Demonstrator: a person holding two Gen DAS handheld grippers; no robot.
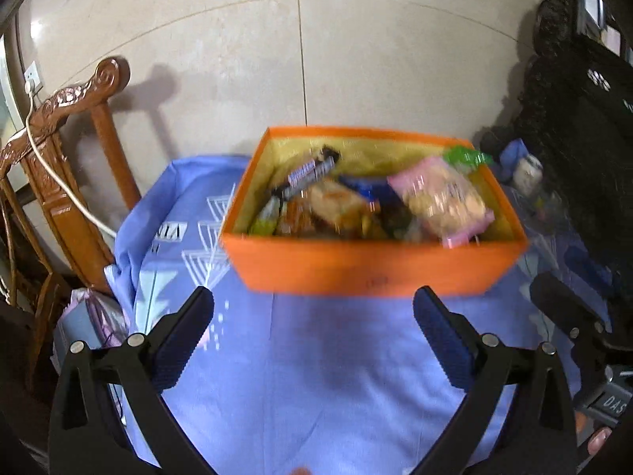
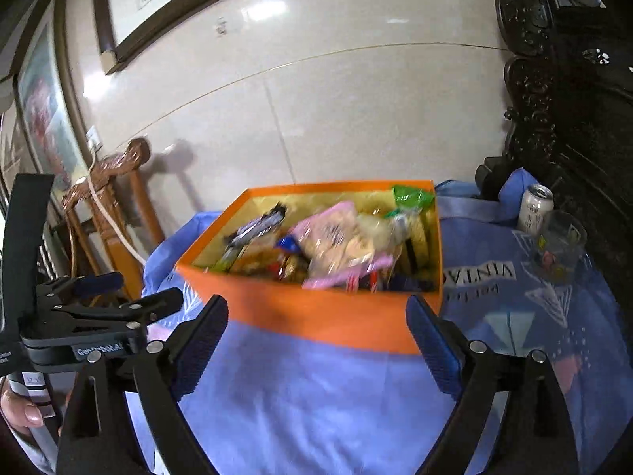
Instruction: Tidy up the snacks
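From the left wrist view, the left gripper (image 1: 312,308) hangs over the blue cloth (image 1: 316,376) with its jaws spread wide and nothing between them. Just beyond the fingertips sits the orange box (image 1: 368,269), open at the top, with a yellow lining on its inner walls. It stands on the cloth, close to the tiled wall (image 1: 277,59). The box is heaped with snacks, blurred in this picture: a pink packet (image 1: 443,198) of pale biscuits lies on top toward the right, a dark chocolate bar (image 1: 312,172) with white lettering leans at the back left, a green wrapper (image 1: 467,156) pokes over the far right corner, and a blue wrapper (image 1: 364,186) shows in the middle. A carved wooden chair (image 1: 63,126) with a white cable (image 1: 51,174) draped over it stands to the left of the table.

From the right wrist view, the right gripper (image 2: 316,316) also has its jaws far apart and empty, held above the cloth in front of the box (image 2: 316,324). The pink packet (image 2: 336,233) again lies on top, with the chocolate bar (image 2: 257,225) to its left and the green wrapper (image 2: 411,196) at the back right corner. Right of the box, well apart from it, stand a white can (image 2: 534,206) and a clear glass (image 2: 561,241), touching or nearly so. The left gripper (image 2: 118,297) shows at the left edge, with a hand (image 2: 19,407) below it.
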